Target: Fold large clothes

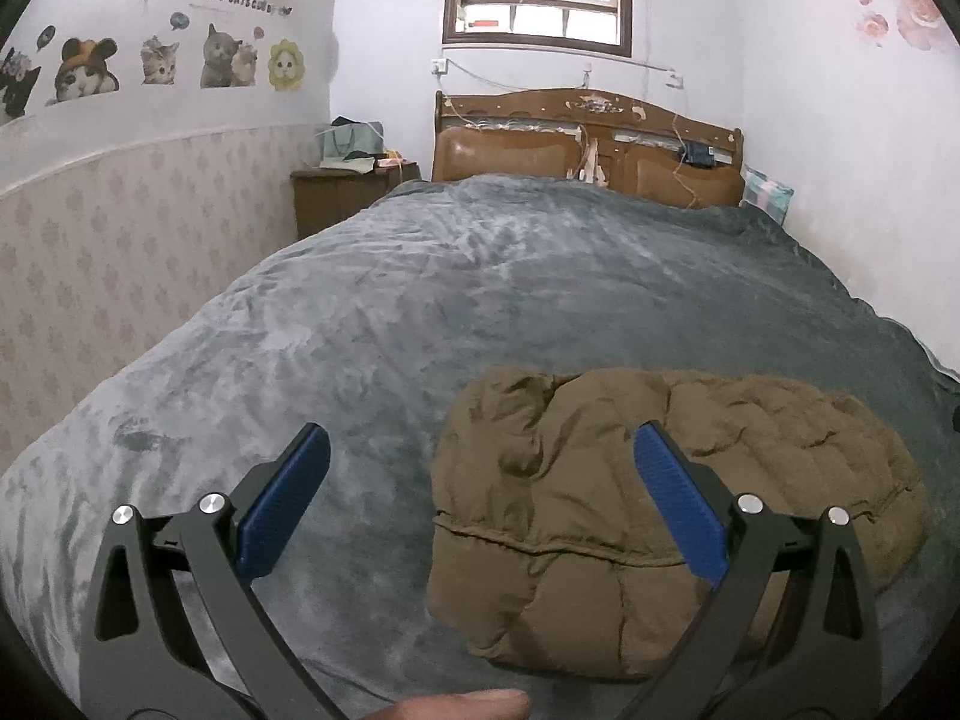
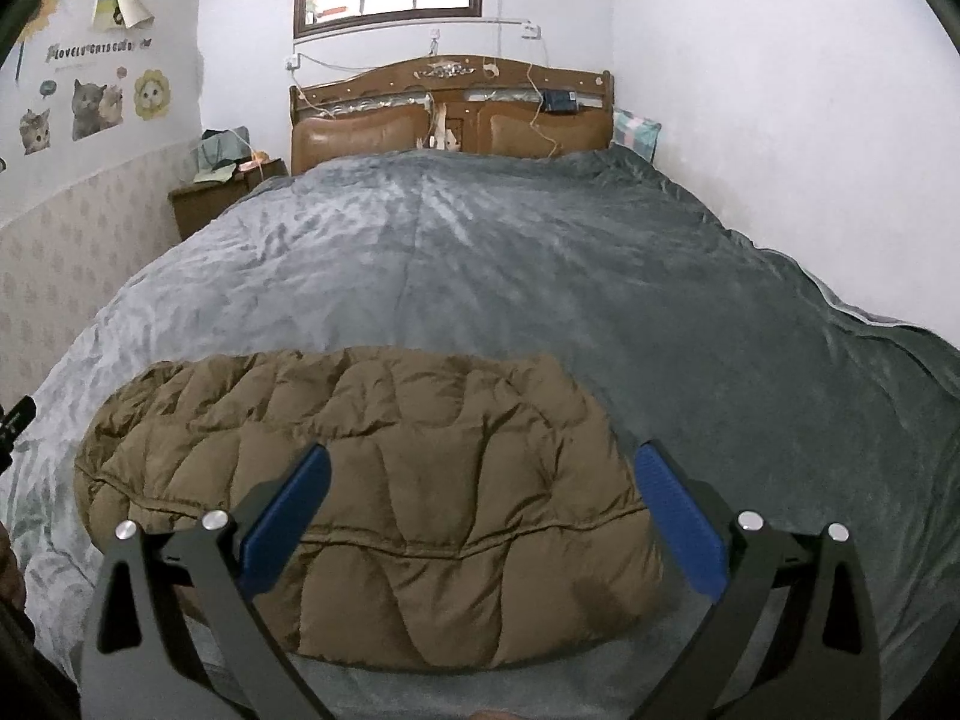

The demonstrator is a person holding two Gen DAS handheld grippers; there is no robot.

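Note:
A brown quilted puffer jacket (image 1: 600, 516) lies folded into a compact bundle on the grey bed blanket (image 1: 420, 300), near the bed's front edge. It also shows in the right wrist view (image 2: 372, 480). My left gripper (image 1: 480, 450) is open and empty, held above the bundle's left edge; its right finger is over the jacket, its left over bare blanket. My right gripper (image 2: 480, 468) is open and empty, held above the bundle's right part.
The grey blanket (image 2: 540, 270) covers the whole bed up to a wooden headboard (image 2: 450, 114). A wooden nightstand (image 1: 342, 192) with bags stands at the back left. Walls flank both sides. A pillow (image 1: 768, 192) lies at the far right corner.

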